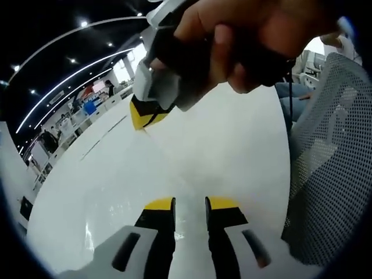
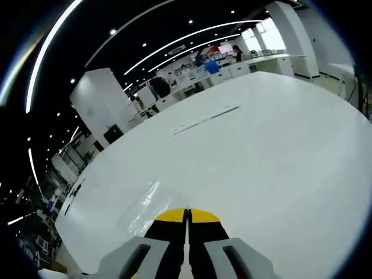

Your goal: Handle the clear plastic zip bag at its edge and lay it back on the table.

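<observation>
In the left gripper view, the left claw (image 1: 190, 203) rises from the bottom with its yellow-tipped jaws a little apart, nothing visibly pinched between them. It sits low over the white tabletop (image 1: 232, 151). The clear plastic zip bag (image 1: 174, 168) is faint here, a hazy sheen on the surface between this claw and the other one; its outline is hard to trace. Farther off, the right claw (image 1: 145, 116) comes in from above, gripped by a hand (image 1: 250, 35), its yellow tip down at the tabletop by the bag's far edge. A mesh chair back (image 1: 331, 163) stands to the right.

In the right gripper view, the right claw (image 2: 187, 216) has its jaws pressed together, seemingly on the bag's edge; the crinkled clear film (image 2: 142, 206) spreads flat on the tabletop (image 2: 261, 145) just left of the tips. Beyond lie office desks (image 2: 221, 67) and ceiling light strips (image 2: 174, 43).
</observation>
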Demonstrator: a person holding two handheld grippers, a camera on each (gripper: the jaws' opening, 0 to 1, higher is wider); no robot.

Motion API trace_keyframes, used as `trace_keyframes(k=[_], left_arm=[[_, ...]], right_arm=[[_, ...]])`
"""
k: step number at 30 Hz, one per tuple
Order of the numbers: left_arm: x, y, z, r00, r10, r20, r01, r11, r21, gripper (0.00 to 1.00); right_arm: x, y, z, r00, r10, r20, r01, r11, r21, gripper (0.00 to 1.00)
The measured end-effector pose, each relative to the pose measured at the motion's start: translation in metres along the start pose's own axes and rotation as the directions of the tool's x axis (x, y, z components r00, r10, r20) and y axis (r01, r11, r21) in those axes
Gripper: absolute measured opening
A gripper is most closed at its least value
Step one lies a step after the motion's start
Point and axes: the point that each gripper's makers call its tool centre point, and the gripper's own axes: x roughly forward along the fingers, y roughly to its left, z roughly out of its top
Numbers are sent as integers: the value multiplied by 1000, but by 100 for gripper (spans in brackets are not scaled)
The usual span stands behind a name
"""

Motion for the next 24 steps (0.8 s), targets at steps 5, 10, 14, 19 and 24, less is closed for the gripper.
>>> trace_keyframes(k=[5,10,14,19,24], left_arm=[[-5,9,-7,1000,19,-23,-19,999,27,10],[-7,18,-15,999,27,-37,-26,999,30,7],[-9,24,-22,998,33,-57,-31,999,42,3],[-12,32,-25,997,52,-63,-49,998,46,0],[-14,35,-26,997,51,-66,-46,996,76,0]], right_arm=[[-2,-4,-1,1000,-4,-1,4,1000,6,0],[-6,-6,-3,1000,-5,-5,5,1000,15,0],[-7,-8,-3,1000,-6,-5,6,1000,22,0],[-10,-11,-5,1000,-8,-8,9,1000,26,0],[-14,-12,-11,1000,-4,-20,5,1000,30,0]])
